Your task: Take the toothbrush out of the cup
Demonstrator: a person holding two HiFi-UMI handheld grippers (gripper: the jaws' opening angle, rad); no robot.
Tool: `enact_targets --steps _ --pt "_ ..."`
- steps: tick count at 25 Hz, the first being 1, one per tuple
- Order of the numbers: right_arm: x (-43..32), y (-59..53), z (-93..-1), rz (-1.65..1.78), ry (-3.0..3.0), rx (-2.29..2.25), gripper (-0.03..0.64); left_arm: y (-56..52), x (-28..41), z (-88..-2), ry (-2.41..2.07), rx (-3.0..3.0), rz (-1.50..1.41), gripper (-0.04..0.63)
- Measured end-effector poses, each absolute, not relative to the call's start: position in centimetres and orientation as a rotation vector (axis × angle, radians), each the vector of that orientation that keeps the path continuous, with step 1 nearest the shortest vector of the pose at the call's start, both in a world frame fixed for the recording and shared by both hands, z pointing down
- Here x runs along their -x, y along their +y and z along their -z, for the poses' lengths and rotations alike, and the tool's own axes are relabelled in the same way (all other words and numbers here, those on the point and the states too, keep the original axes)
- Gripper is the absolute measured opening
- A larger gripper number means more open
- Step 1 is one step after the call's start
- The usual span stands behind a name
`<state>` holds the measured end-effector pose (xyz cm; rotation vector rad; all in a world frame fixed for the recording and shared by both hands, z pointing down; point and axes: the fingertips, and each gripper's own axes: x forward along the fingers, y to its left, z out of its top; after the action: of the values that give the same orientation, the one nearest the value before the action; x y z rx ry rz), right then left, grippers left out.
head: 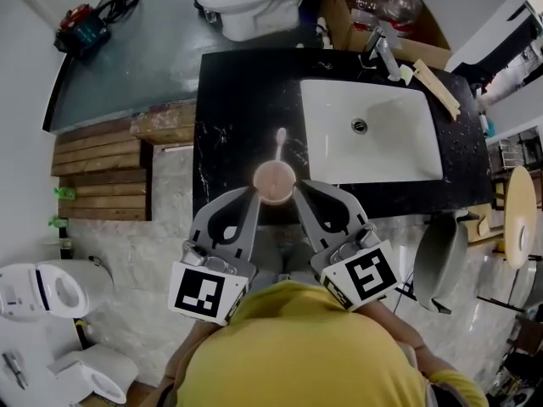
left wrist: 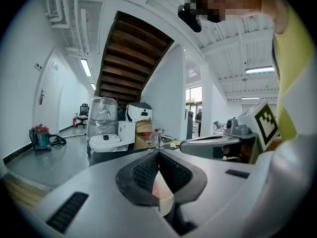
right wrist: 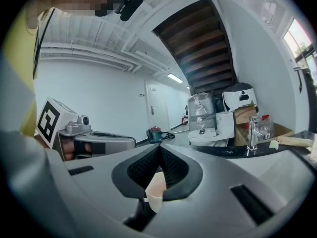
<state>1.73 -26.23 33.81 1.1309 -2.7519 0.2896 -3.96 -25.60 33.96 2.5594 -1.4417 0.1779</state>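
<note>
Grey floor and pale tile surround a black counter (head: 237, 108) that stretches ahead of both claws, with a white sink (head: 339, 142) set into it ahead and to the right of the right claw (head: 299, 185), and a toilet (head: 254, 7) far beyond the tips. The left claw (head: 254, 193) and the right claw lie side by side, angled inward, their tips at either side of the cup (head: 274, 182), which stands at the near edge of the counter, right between them. Each claw's own view shows its jaws brought together at the tips with nothing clamped; only a sliver of the pale cup shows through the slit below the pads. The toothbrush (head: 280, 147) stands in the cup and leans away from the claws towards the sink, its head just past the rim on the far side. By my reading the task is at its start: the brush is untouched and neither claw has a hold of it. The next move calls for one claw to part its jaws, reach over the rim and close on the thin stem above the cup, then lift along the stem's lean. The other claw would do well to steady the cup, since it looks light and sits close to the edge.
</note>
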Motion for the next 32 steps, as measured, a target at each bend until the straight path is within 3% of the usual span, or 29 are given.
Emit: enact_targets --steps 32 --pt "-0.1 -31.4 -39.9 -0.587 -2.551 -1.153 0.02 -31.0 3.8 -38.4 -1.187 -2.514 -0.287 0.011"
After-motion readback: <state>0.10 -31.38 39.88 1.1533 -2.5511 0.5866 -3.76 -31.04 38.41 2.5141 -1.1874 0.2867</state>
